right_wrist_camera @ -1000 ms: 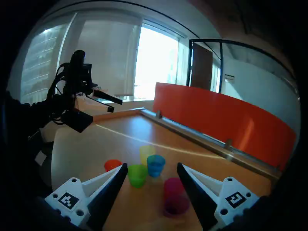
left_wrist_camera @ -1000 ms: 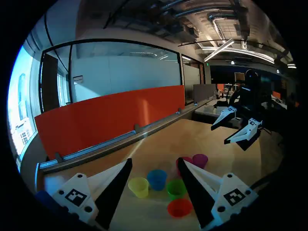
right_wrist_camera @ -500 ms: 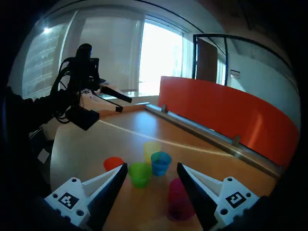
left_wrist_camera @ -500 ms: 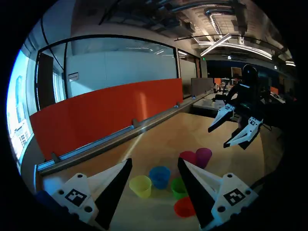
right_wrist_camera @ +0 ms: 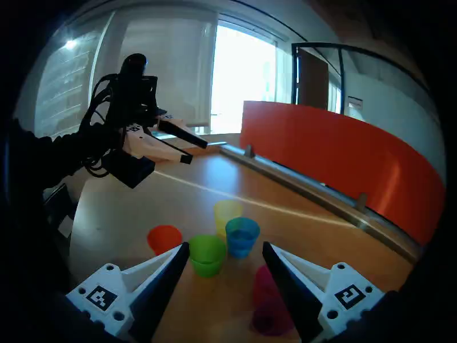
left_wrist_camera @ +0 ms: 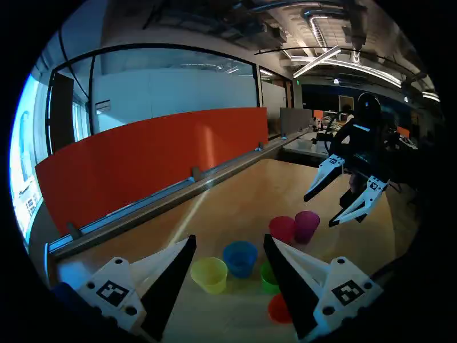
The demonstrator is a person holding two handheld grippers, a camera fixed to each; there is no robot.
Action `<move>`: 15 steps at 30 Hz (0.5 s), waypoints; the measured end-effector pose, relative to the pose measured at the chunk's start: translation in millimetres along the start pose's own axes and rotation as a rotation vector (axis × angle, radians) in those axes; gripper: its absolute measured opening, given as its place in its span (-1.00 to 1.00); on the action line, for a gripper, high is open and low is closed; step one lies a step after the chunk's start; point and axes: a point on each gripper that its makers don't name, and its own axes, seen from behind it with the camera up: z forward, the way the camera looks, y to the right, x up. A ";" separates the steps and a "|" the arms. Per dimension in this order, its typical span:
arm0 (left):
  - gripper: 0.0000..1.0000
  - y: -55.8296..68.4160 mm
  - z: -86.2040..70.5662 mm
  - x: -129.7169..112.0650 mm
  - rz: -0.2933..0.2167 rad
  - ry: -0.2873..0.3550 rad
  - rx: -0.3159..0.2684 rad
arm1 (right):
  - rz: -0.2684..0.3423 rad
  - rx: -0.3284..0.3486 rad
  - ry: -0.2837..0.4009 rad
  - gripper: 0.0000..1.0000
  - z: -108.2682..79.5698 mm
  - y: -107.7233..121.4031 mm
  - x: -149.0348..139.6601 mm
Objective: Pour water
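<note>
Several small coloured cups stand clustered on the wooden table [left_wrist_camera: 251, 194]. In the left gripper view, a yellow cup [left_wrist_camera: 209, 274] and a blue cup [left_wrist_camera: 240, 258] sit just beyond my open left gripper [left_wrist_camera: 228, 240]. A green cup [left_wrist_camera: 267, 278] and an orange cup [left_wrist_camera: 278, 308] are partly hidden by its right finger. A red cup [left_wrist_camera: 281, 228] and a magenta cup [left_wrist_camera: 307, 226] stand farther off, below the open right gripper [left_wrist_camera: 319, 211]. In the right gripper view, the open right gripper [right_wrist_camera: 225, 247] hovers over the green cup [right_wrist_camera: 207, 255] and blue cup [right_wrist_camera: 242, 236], with the left gripper [right_wrist_camera: 195, 153] beyond.
An orange partition [left_wrist_camera: 154, 154] with a metal rail [left_wrist_camera: 188, 188] runs along the table's far side. A person's dark sleeves hold both grippers. Bright windows [right_wrist_camera: 240, 80] lie behind the left gripper. Bare tabletop [right_wrist_camera: 114, 206] surrounds the cups.
Both grippers have drawn closer to each other and to the cups. In the left gripper view the cluster has slid right, so its right finger now covers more of the green and orange cups.
</note>
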 end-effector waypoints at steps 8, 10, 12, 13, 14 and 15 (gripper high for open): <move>0.75 3.3 15.4 -4.1 0.030 -0.017 -0.034 | -0.020 0.025 -0.020 0.99 17.1 -6.0 -9.2; 0.75 3.5 18.8 -3.6 0.038 -0.020 -0.041 | -0.022 0.033 -0.027 0.99 21.5 -7.8 -12.3; 0.75 3.3 22.1 -3.0 0.044 -0.021 -0.046 | -0.023 0.040 -0.035 0.99 25.8 -9.5 -15.6; 0.75 2.9 23.6 -2.7 0.046 -0.022 -0.049 | -0.024 0.042 -0.038 0.99 27.9 -10.1 -17.3; 0.75 2.6 25.1 -2.4 0.047 -0.022 -0.051 | -0.025 0.045 -0.042 0.99 29.9 -10.7 -18.9; 0.75 2.3 26.8 -2.3 0.049 -0.023 -0.053 | -0.026 0.047 -0.044 0.99 32.1 -11.1 -20.4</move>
